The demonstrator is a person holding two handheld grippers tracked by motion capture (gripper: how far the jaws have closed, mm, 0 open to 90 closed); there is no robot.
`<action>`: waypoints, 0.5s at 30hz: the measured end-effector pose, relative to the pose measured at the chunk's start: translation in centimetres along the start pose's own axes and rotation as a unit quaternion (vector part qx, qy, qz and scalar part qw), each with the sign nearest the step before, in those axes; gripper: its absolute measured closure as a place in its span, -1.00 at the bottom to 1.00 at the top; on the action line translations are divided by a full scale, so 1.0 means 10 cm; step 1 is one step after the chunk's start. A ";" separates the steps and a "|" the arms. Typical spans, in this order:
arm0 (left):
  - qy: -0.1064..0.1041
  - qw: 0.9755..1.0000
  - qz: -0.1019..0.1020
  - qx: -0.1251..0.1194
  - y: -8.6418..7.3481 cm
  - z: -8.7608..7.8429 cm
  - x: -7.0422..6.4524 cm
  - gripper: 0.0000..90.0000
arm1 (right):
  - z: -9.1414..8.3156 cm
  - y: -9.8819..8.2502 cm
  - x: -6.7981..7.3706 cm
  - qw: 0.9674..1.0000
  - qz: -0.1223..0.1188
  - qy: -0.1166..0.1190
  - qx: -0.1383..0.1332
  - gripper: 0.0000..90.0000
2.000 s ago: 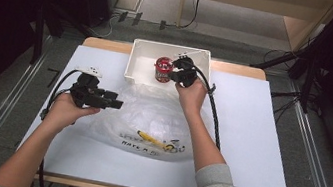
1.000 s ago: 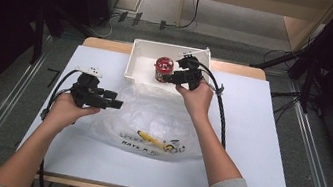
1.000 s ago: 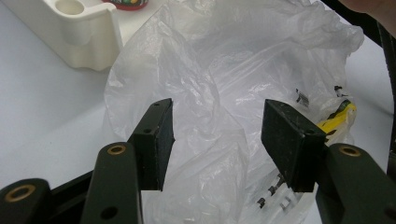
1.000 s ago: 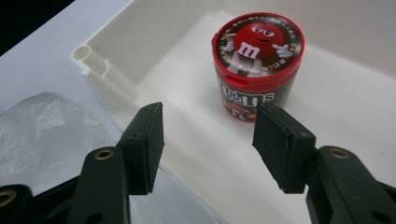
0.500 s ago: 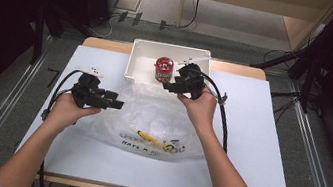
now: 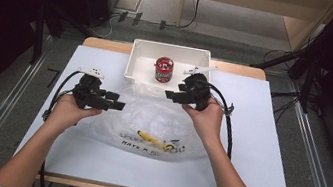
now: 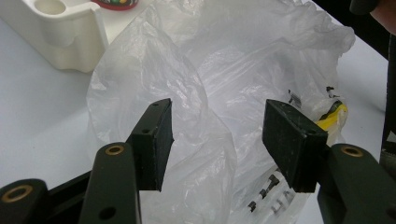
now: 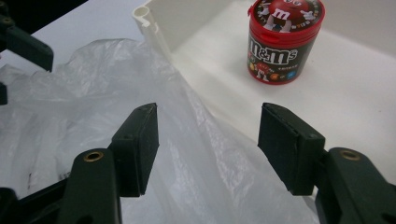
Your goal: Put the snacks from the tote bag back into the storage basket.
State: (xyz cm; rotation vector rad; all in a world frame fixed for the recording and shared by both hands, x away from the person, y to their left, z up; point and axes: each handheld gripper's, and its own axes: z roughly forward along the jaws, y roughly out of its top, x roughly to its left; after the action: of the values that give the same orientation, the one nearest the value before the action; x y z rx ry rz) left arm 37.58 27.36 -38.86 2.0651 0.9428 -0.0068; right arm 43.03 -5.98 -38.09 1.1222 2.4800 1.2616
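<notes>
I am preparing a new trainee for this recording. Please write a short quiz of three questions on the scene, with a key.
1. True or false: the M&M's tub stands upright inside the white tray.
2. What lies on the table between the left gripper and the right gripper?
A. a clear plastic bag
B. a folded towel
C. a cardboard box
3. Fill in: the jaws of the right gripper are ____, with nothing pressed between them.

Key: 1 true. 2 A. 3 open; they have just been opening, and only bag film shows beyond them in the right gripper view.
</notes>
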 end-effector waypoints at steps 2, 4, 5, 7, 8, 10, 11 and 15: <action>0.001 1.000 -0.001 -0.001 0.00 0.00 0.00 -0.01 | -0.04 -0.03 0.01 1.000 -0.001 0.000 0.000 -0.13; 0.002 1.000 0.001 0.001 0.00 0.00 0.00 -0.01 | -0.07 -0.07 0.02 1.000 -0.003 0.001 -0.005 -0.15; 0.003 1.000 0.001 0.002 0.00 0.00 -0.01 -0.01 | -0.09 -0.08 0.02 1.000 -0.003 0.000 -0.005 -0.17; 0.003 1.000 0.003 0.003 0.00 0.00 -0.01 -0.01 | -0.11 -0.12 0.03 1.000 -0.007 -0.007 -0.002 -0.21; 0.003 1.000 0.004 0.003 0.00 0.00 -0.02 -0.01 | -0.13 -0.15 0.04 1.000 -0.010 -0.013 -0.001 -0.21; 0.002 1.000 0.007 0.004 0.00 -0.01 -0.02 -0.01 | -0.15 -0.21 0.05 1.000 -0.010 -0.013 -0.002 -0.21; 0.003 1.000 0.008 0.005 -0.01 -0.01 -0.03 -0.02 | -0.16 -0.23 0.05 1.000 -0.012 -0.012 -0.003 -0.21; 0.002 1.000 0.012 0.005 -0.01 -0.01 -0.05 -0.02 | -0.23 -0.32 0.09 1.000 -0.012 -0.010 -0.008 -0.20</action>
State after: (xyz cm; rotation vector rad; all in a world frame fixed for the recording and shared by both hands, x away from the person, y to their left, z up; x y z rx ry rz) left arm 37.16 27.15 -38.70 2.0862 0.9232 0.0056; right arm 39.67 -8.02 -38.82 1.0932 2.4575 1.2537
